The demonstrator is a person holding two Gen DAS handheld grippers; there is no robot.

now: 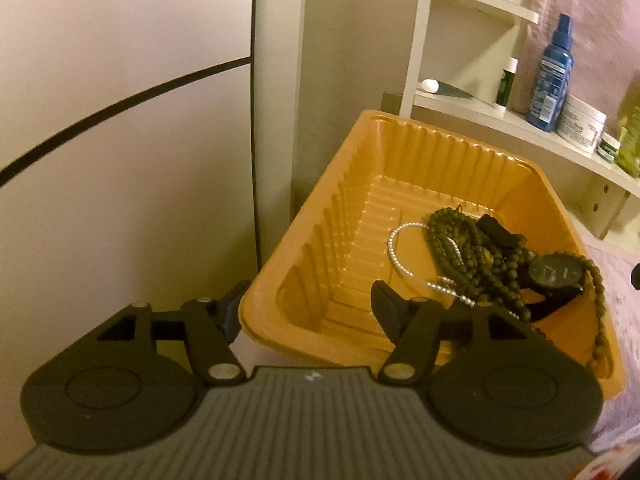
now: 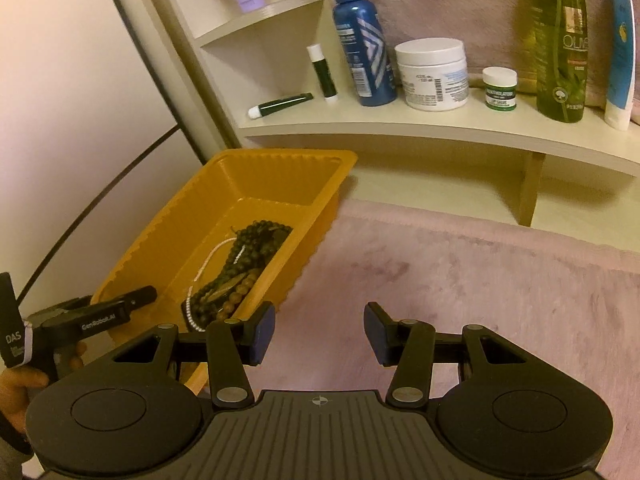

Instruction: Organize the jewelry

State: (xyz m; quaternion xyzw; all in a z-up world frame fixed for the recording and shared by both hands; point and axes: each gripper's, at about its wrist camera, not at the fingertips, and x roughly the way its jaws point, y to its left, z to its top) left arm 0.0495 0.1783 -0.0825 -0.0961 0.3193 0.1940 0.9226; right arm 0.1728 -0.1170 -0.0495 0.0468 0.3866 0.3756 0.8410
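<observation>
An orange plastic tray (image 1: 352,184) sits on a pink fuzzy cloth and also shows in the right wrist view (image 2: 180,216). In it lie dark green bead strands (image 1: 468,252), a white pearl strand (image 1: 394,248) and a black watch (image 1: 554,276); the right wrist view shows the beads (image 2: 248,256) and pearls (image 2: 208,268) too. My left gripper (image 1: 308,312) is open, straddling the tray's near left corner, one finger (image 1: 386,312) inside, one outside. It appears in the right wrist view (image 2: 120,308). My right gripper (image 2: 320,336) is open and empty above the cloth, right of the tray.
A cream shelf (image 2: 440,128) behind the tray carries a blue spray bottle (image 2: 362,40), a white jar (image 2: 434,74), a small green jar (image 2: 499,88), a green bottle (image 2: 560,40) and tubes. A white panel (image 1: 120,120) stands on the left. The pink cloth (image 2: 480,280) spreads to the right.
</observation>
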